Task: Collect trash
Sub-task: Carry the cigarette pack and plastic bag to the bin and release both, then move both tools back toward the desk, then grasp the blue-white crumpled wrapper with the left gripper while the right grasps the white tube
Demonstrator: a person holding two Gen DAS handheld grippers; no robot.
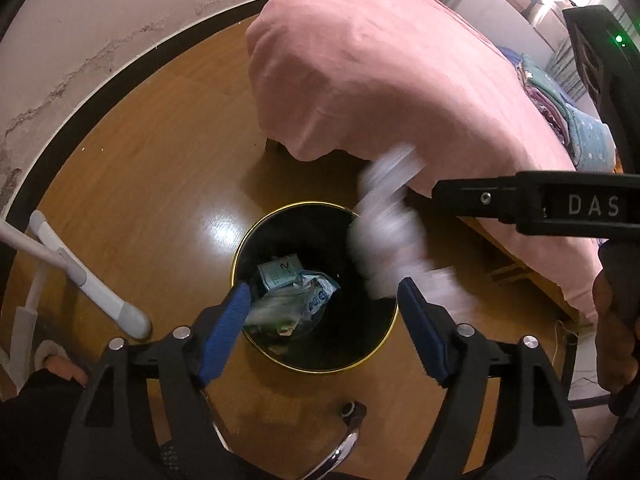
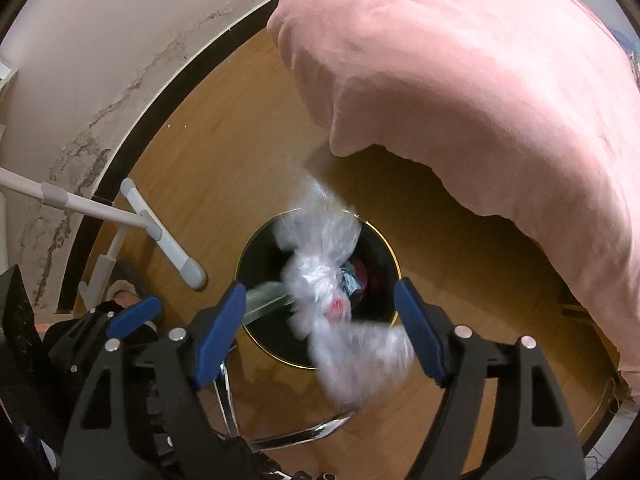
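Observation:
A black bin with a gold rim stands on the wood floor, holding a teal box and crumpled wrappers. My left gripper hangs open over the bin, with a blurred greenish wrapper loose by its left pad. A blurred clear plastic bag is in the air at the bin's right rim. In the right wrist view that bag hangs loose between the open jaws of my right gripper, above the bin, touching neither pad.
A pink bedcover overhangs the floor just behind the bin. White stand legs lie to the left, near a slippered foot. A chrome chair base sits at the near side. A wall with a black skirting runs along the back left.

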